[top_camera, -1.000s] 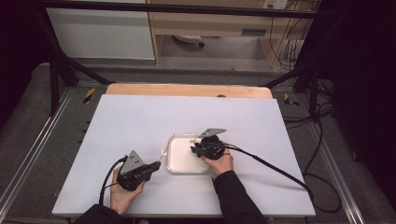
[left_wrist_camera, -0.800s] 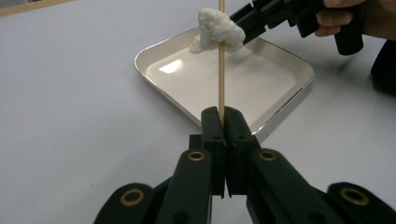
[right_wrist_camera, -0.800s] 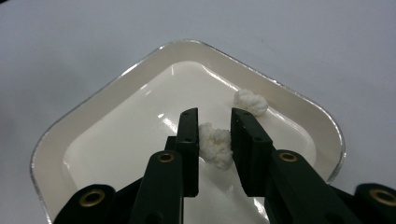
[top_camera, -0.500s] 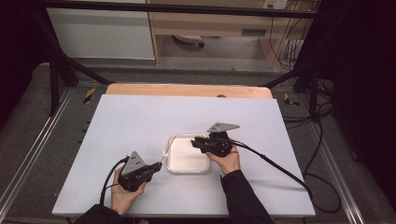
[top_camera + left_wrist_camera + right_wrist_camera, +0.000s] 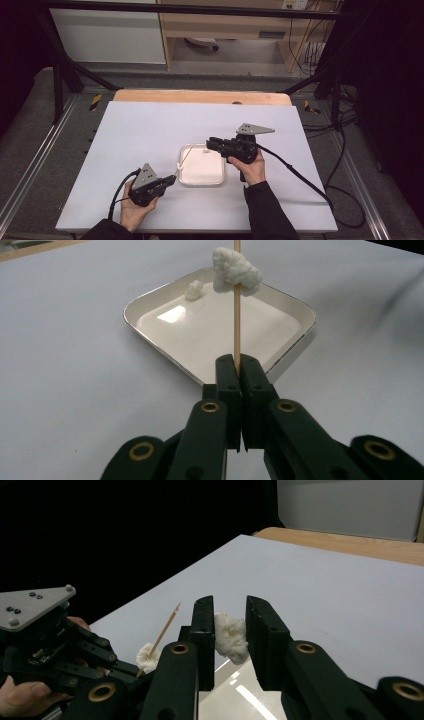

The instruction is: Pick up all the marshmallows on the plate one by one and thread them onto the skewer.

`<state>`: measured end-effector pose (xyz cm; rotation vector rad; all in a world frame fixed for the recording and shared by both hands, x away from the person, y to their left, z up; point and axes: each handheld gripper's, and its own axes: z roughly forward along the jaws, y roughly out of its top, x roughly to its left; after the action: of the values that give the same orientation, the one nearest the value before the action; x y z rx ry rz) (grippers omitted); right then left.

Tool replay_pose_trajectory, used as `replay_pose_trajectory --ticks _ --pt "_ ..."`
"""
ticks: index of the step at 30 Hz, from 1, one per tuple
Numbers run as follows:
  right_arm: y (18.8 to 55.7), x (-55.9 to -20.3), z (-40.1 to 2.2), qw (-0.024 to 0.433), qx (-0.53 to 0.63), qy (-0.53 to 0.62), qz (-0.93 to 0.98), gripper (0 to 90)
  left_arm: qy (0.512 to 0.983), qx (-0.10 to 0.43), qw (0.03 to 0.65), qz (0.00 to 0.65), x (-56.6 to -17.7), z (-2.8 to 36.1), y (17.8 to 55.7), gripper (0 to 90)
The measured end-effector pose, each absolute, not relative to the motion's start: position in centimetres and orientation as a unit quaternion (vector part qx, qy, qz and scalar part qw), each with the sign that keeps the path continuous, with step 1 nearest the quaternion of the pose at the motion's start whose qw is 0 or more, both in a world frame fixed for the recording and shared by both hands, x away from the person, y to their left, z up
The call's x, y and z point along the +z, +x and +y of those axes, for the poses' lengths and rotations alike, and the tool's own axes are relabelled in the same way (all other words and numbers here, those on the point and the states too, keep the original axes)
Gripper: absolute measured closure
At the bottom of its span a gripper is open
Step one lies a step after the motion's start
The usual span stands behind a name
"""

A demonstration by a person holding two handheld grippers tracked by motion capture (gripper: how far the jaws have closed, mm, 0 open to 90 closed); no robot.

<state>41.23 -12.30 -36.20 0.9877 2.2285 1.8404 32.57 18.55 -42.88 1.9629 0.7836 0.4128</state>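
Skewer (image 5: 237, 310), thin and wooden, spears a white lump in the clamped left claw (image 5: 238, 362); right claw (image 5: 229, 617) pinches another

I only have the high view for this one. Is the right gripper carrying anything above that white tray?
Observer: Yes. The right gripper view shows the right gripper shut on a fluffy white lump.
Operator: And the stick in the left gripper?
Observer: The left gripper clamps a wooden skewer with a speared lump threaded on it.
Operator: Anything lying in the tray?
Observer: One small lump sits inside the tray, close to its rim.
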Motion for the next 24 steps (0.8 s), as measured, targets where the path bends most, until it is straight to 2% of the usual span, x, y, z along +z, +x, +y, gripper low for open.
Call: replay_pose_trajectory --ticks 10,24 --pt "41.3 -35.0 -12.1 0.04 0.612 0.317 0.723 75.2 0.803 0.167 0.475 0.318 -42.9 18.5 32.6 88.5" --pt "41.8 -34.9 -9.9 0.006 0.618 0.31 0.722 75.3 0.803 0.165 0.481 0.311 -42.9 18.4 32.6 88.5"
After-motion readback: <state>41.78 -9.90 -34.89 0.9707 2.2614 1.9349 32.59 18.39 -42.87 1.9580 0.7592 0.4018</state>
